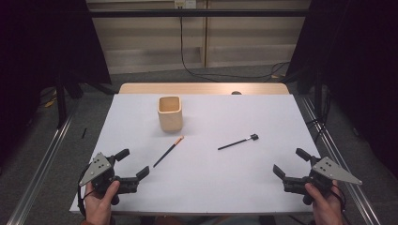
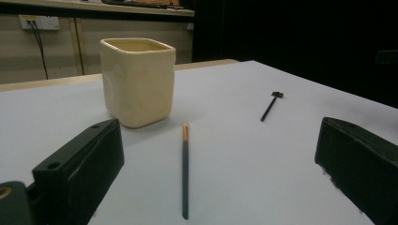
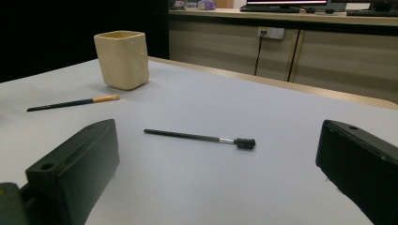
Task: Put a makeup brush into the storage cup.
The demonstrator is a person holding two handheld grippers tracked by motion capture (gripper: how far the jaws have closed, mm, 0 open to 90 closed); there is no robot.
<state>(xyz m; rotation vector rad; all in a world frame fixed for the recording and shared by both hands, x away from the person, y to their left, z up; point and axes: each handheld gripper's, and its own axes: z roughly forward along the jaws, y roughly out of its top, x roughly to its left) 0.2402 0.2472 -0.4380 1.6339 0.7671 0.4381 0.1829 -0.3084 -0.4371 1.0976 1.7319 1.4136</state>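
A cream square cup (image 1: 169,113) (image 2: 138,80) (image 3: 122,59) stands upright at the back middle of the white table (image 1: 206,178). In front of it lies a thin black brush with an orange tip (image 1: 168,151) (image 2: 185,170) (image 3: 72,103). To its right lies a black brush with a small dark head (image 1: 238,142) (image 2: 271,107) (image 3: 199,138). My left gripper (image 1: 135,162) rests open near the front left corner, pointing at the orange-tipped brush. My right gripper (image 1: 291,161) rests open near the front right corner, pointing at the dark-headed brush. Nothing is between either pair of jaws.
A wooden tabletop edge (image 1: 204,88) shows beyond the white sheet. Metal rails (image 1: 47,159) run along both sides of the table. Cabinets with a wall socket and cables (image 1: 183,42) stand behind. Dark curtains flank the space.
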